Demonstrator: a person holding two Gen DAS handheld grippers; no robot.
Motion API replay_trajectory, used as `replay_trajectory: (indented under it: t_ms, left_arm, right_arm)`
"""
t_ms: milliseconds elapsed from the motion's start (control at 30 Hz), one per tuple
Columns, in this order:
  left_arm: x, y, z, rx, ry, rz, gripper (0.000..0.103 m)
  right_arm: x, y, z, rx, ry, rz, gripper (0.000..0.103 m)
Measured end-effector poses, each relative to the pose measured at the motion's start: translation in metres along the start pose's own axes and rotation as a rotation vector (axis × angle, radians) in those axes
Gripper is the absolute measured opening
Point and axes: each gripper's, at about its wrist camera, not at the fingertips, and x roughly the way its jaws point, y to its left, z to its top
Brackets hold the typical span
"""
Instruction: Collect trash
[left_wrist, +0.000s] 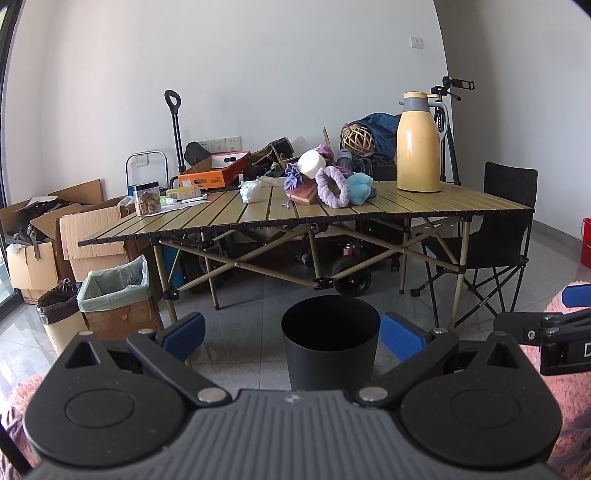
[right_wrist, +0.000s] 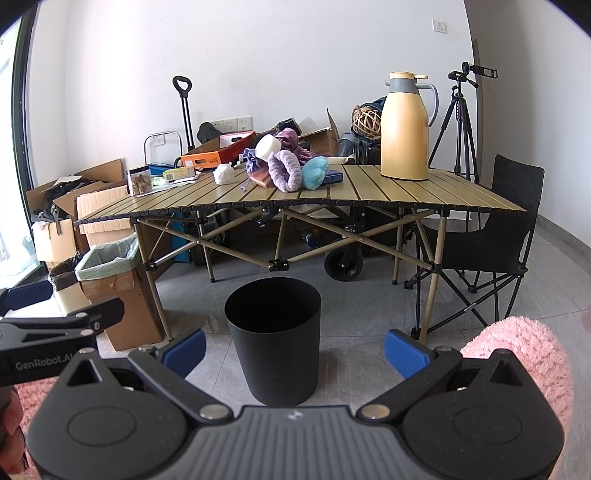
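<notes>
Left hand-held gripper (left_wrist: 291, 334) wide open, empty | right hand-held gripper (right_wrist: 294, 350) wide open, empty | black bin (right_wrist: 272, 341) before bench (right_wrist: 406, 192), inside dark, contents unclear

Bin (right_wrist: 273, 339): matt black, smooth. Worktop (right_wrist: 406, 192): slatted, satin tan finish. Floor (right_wrist: 369, 314): glossy grey tile. Jug (right_wrist: 404, 129): glossy yellow plastic. Fingers (right_wrist: 406, 352): ribbed blue pads.

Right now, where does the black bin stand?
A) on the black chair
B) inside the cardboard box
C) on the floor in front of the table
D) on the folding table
C: the black bin stands on the grey floor tiles, on the near side of the folding table, open and upright.
</notes>
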Motion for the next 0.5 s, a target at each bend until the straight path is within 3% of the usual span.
replay_trajectory:
  t_ms: [500]
  left_arm:
    - [-0.0003,-0.0021,-0.0024,0.000,0.016,-0.003,0.103]
  right_arm:
    - [-0.0008,-0.0003,-0.0002,0.000,0.000,0.000,0.103]
